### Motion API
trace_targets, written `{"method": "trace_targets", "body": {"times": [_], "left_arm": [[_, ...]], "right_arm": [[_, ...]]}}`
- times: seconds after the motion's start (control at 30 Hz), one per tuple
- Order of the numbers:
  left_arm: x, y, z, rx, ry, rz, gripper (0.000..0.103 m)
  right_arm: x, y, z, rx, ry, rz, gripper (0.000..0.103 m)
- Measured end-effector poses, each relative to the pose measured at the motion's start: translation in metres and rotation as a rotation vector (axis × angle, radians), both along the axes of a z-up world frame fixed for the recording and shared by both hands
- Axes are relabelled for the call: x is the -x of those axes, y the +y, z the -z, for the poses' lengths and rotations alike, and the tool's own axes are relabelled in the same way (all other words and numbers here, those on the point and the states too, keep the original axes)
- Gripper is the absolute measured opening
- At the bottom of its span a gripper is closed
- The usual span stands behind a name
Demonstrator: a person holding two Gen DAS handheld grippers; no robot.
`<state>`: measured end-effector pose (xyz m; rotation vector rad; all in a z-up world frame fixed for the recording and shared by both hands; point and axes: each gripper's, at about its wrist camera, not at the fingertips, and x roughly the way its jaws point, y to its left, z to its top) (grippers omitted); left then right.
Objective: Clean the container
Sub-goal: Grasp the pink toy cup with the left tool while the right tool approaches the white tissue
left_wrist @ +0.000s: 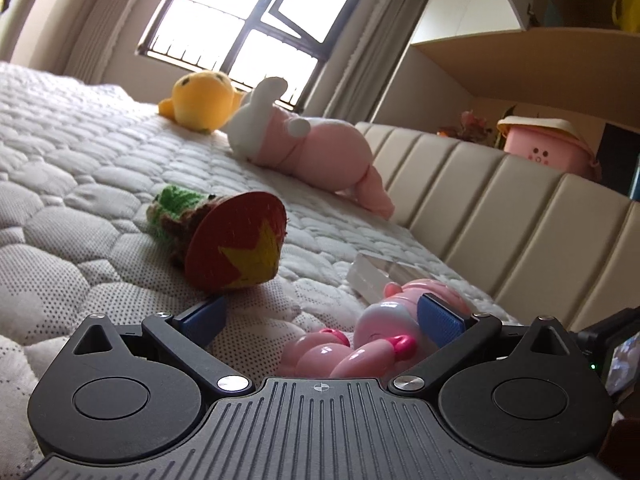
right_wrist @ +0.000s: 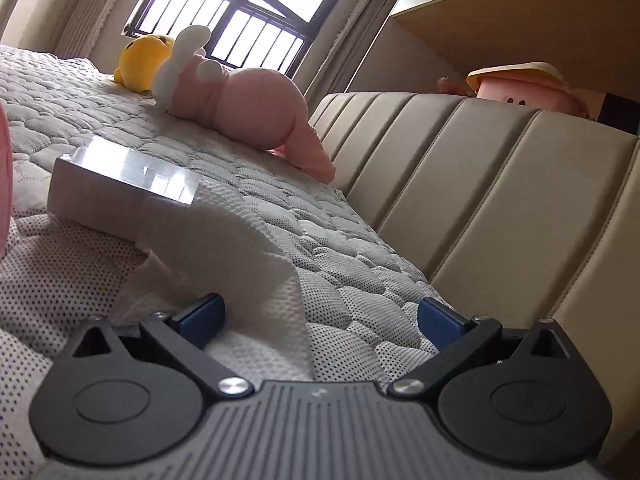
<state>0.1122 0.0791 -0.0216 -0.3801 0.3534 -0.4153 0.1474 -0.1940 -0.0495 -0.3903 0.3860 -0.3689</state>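
Both grippers sit low over a white quilted mattress with their blue-padded fingers spread wide. Left gripper has its jaws fully apart around a glossy pink plastic pig-shaped toy that lies on the bed between them; the right-hand pad is just beside or against the toy's pale body, and I cannot tell whether it touches, while the other pad stands clear of it. Nothing is clamped. Just beyond the toy, near the padded beige bed frame, lies the clear rectangular plastic container, flat on the mattress.

Right gripper is likewise wide open and holds nothing. A crumpled white paper towel lies on the mattress in front of it, reaching down between the two fingers, with its far edge against the near corner of the clear container, which reflects the window on its top face.

Farther up the bed, in the left wrist view, a knitted toy with a green and brown body and a round red base bearing a yellow star lies tipped on its side. Beyond it, a pink and white plush rabbit rests face down, touching a yellow plush toy near the barred window. A pink bin with a face stands behind the bed frame.
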Motion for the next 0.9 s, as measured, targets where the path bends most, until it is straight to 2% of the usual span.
{"method": "trace_targets", "body": {"times": [0.23,0.4,0.6,0.7,0.9], "left_arm": [[-0.003,0.001,-0.001,0.005,0.000,0.014,0.103],[-0.009,0.009,0.005,0.065,0.033,-0.003,0.103],[-0.007,0.004,0.003,0.024,0.052,-0.077,0.103],[-0.007,-0.002,0.002,-0.024,0.057,-0.112,0.103],[-0.009,-0.004,0.000,-0.052,0.079,-0.113,0.103]], "right_arm": [[-0.002,-0.004,-0.004,-0.022,0.008,-0.006,0.103],[-0.007,-0.030,-0.010,-0.206,0.053,-0.067,0.103],[-0.012,-0.060,-0.018,-0.426,0.107,-0.140,0.103],[-0.014,-0.074,-0.021,-0.527,0.130,-0.176,0.103],[-0.011,-0.064,-0.022,-0.469,0.124,-0.229,0.103]]}}
